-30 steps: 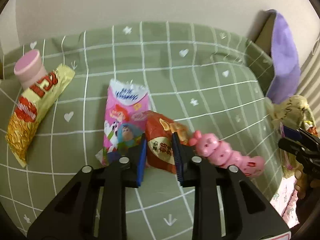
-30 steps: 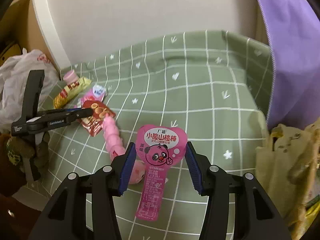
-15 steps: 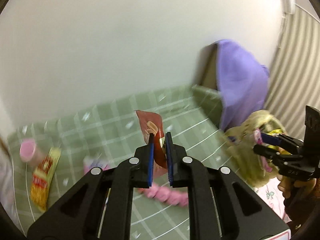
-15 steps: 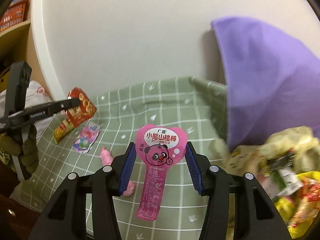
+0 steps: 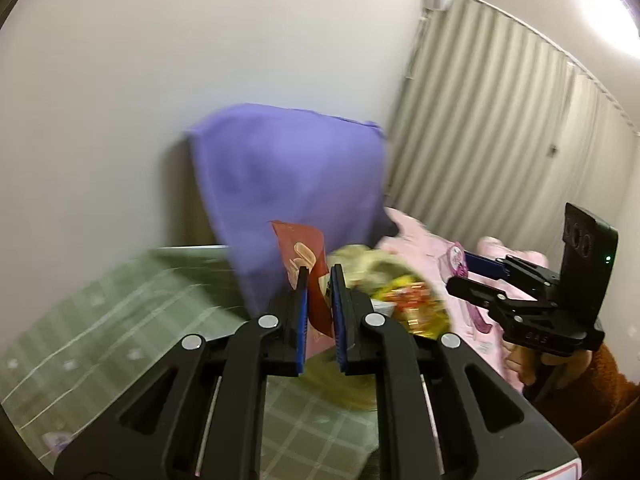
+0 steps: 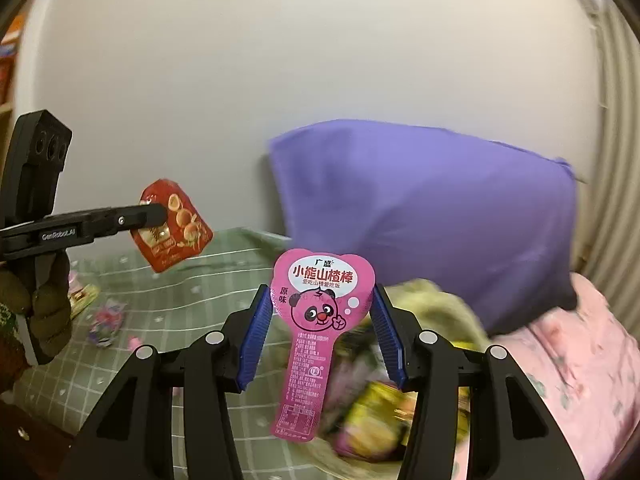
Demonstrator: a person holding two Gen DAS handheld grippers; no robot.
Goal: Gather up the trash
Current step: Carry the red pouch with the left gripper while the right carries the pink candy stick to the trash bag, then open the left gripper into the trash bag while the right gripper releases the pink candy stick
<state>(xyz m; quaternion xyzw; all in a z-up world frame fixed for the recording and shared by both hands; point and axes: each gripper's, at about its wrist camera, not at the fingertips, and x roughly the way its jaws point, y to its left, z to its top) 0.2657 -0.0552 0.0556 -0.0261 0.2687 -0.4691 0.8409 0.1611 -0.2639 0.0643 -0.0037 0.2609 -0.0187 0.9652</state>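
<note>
We clamp the red wrapper [image 5: 306, 276] in our left gripper [image 5: 319, 280], jaws nearly together. Our right gripper [image 6: 322, 312] grips the pink wrapper [image 6: 316, 320] across its heart-shaped head, jaws wide. The trash bag [image 6: 372, 412] lies at 5 o'clock of the pink wrapper, below the purple cloth [image 6: 432, 216].

Soft, even indoor light filled both views, with a ceiling glare [image 5: 612, 8] blown out at far right in the left wrist view. Motion blur smeared the purple cloth [image 6: 432, 216] and green checked bedcover [image 5: 120, 320]. Fisheye bending curved the edges, and the corners went black.
</note>
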